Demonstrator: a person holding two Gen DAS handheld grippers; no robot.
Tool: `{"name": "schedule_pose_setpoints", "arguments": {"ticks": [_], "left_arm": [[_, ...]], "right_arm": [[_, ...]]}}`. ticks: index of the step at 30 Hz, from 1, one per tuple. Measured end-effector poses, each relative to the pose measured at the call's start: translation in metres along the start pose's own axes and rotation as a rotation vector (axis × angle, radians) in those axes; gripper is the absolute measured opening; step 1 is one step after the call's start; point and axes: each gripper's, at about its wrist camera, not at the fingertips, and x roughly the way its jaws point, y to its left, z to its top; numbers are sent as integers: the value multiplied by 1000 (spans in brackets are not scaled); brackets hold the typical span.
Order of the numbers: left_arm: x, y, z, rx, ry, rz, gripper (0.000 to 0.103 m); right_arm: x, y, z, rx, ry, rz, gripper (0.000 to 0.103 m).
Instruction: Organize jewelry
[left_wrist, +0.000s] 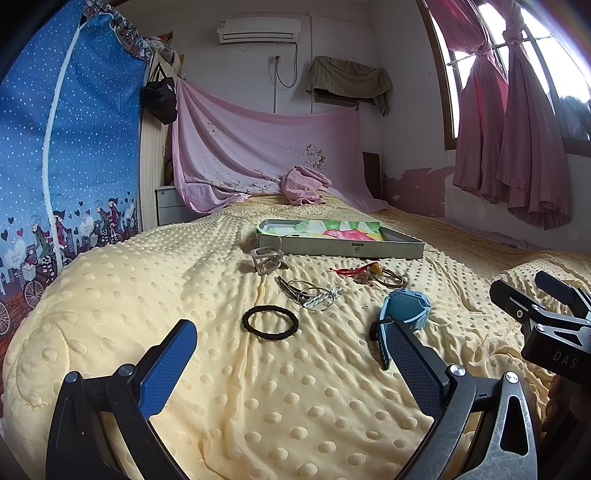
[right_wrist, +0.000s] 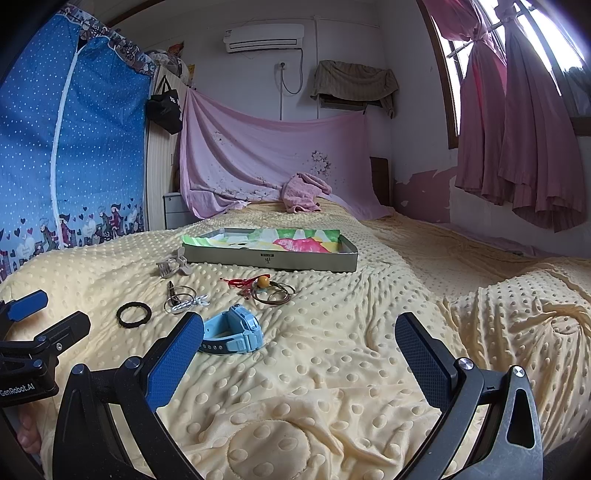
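Left wrist view: both grippers (left_wrist: 291, 354) gape empty, all jewelry I see, like the blue watch (left_wrist: 404, 308), sits outside the box (left_wrist: 343, 249).

Both grippers hover side by side — left gripper (left_wrist: 291, 360) with jaws spread wide, right gripper (right_wrist: 299, 350) likewise gaping, nothing between the pads.

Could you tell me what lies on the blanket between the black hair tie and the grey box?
In the left wrist view, a cluster of thin metal rings and a beige hair claw lie between the black hair tie and the grey box.
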Motion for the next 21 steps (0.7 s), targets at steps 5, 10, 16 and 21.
{"name": "schedule_pose_setpoints", "arguments": {"ticks": [5,10,16,21], "left_arm": [[0,-1,0,0,0,0,103],[0,-1,0,0,0,1,103],[0,-1,0,0,0,0,103],[0,-1,0,0,0,0,103]], "right_arm": [[-1,0,1,2,-1,2,102],[0,-1,0,2,0,2,102],[0,-1,1,5,0,4,102],[-1,0,1,6,-1,5,102]]}}
